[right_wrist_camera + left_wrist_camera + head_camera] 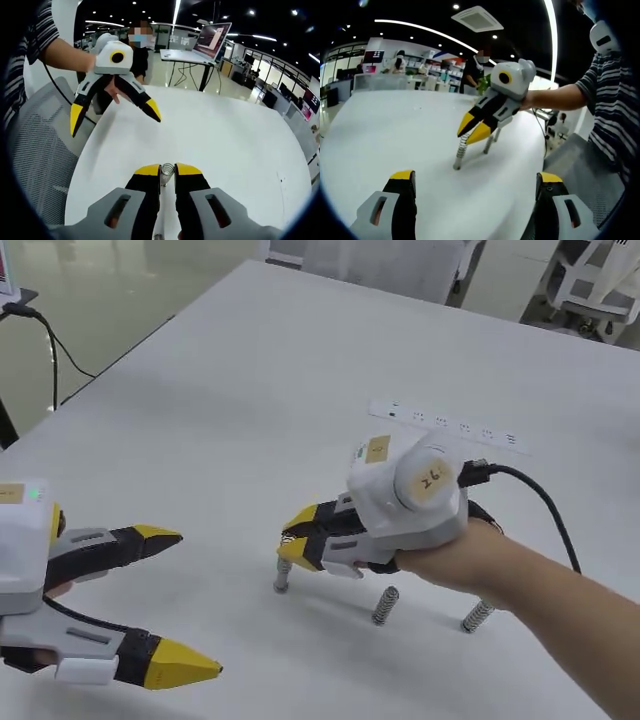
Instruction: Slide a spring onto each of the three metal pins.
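Head view: the right gripper [288, 537] lies nearly level, held from the right by a hand [450, 560], with its yellow tips pointing left and down. Its jaws are drawn close on the top of a spring [283, 575] that stands on the white table [250, 390]. A second spring [385, 605] and a third spring [477, 616] stand upright in a row to its right, under the hand. The left gripper [185, 602] sits at the bottom left and points right, its jaws wide apart with nothing between them. A white power strip [450, 425] lies beyond the hand, and a black cable [545, 505] trails off the right gripper.

Left gripper view: its own jaws rise far apart at the bottom corners. Across the table the right gripper's tips meet the spring's upper end, and the bare pin [457, 162] shows below the coils, leaning slightly. A striped sleeve [605, 95] fills the right side.

Right gripper view: the spring's coils sit squarely between the two yellow tips, pinched by them. The left gripper hangs at upper left, jaws splayed, above a grey mesh chair [35, 150]. An open laptop [212, 40] stands on a far desk.
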`<state>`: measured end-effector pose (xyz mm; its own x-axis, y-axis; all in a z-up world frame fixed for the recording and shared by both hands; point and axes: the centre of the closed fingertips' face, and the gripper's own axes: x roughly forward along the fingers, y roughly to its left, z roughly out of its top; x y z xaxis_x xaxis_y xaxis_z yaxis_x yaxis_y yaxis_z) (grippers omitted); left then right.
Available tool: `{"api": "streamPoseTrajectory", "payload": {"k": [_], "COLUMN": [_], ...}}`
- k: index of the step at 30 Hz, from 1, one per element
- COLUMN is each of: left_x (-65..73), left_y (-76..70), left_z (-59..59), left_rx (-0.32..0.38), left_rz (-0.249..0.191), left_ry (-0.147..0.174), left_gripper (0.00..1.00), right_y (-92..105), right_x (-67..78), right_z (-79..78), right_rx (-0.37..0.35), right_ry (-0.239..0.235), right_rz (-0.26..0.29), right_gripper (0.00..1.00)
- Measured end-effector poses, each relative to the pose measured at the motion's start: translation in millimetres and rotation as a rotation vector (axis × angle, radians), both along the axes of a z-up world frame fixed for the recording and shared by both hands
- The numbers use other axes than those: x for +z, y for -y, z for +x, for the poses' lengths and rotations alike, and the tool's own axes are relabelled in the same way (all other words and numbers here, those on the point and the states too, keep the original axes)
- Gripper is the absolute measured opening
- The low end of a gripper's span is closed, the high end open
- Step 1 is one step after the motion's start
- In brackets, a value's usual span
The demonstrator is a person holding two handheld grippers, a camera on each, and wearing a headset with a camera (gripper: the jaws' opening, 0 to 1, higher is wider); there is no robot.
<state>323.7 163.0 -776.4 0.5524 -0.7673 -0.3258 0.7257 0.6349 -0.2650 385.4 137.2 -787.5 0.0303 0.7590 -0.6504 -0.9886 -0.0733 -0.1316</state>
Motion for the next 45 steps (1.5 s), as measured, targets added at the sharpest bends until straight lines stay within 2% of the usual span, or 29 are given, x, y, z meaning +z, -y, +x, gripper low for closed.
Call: {"api": "streamPoseTrajectory", "payload": {"k": [9,18,19,20,33,45], "left_x": [-1.3,-0.4,0.1,0.5,2.9,7.2], "left_y": [-0.2,1.7,2.3,2.8,5.3,9.6], "left_z": [0.0,2.5,3.1,3.3,5.5,10.8], "left_rx": [0.002,0.004,0.003,0.003,-0.005,-0.012], "left_rz": [0.000,-0.002,-0.004,-0.005,-0.006,-0.003], "left_ry": [-0.001,0.002,0.003,0.004,0.007,0.016], "left_gripper": [0.97,0.96,0.96,0.96,0.96,0.96], "right_y": [-0.6,4.9,2.8,4.2,3.1,5.6], "right_x": [-19.2,-33.2,-29.5,-30.3,-29.1,-14.6], "right_z": [-3.2,-3.5,-2.7,-2.8,-4.4,-1.4], "right_rx": [0.018,0.022,0.013,0.010,0.005,-0.043], "right_ry": [0.003,0.028,0.029,0.023,0.002,-0.010], "right_rz": [-0.046,-0.088,-0.061,-0.073,-0.075,-0.013], "right_gripper": [0.08,0.08,0.08,0.08,0.11,0.15]}}
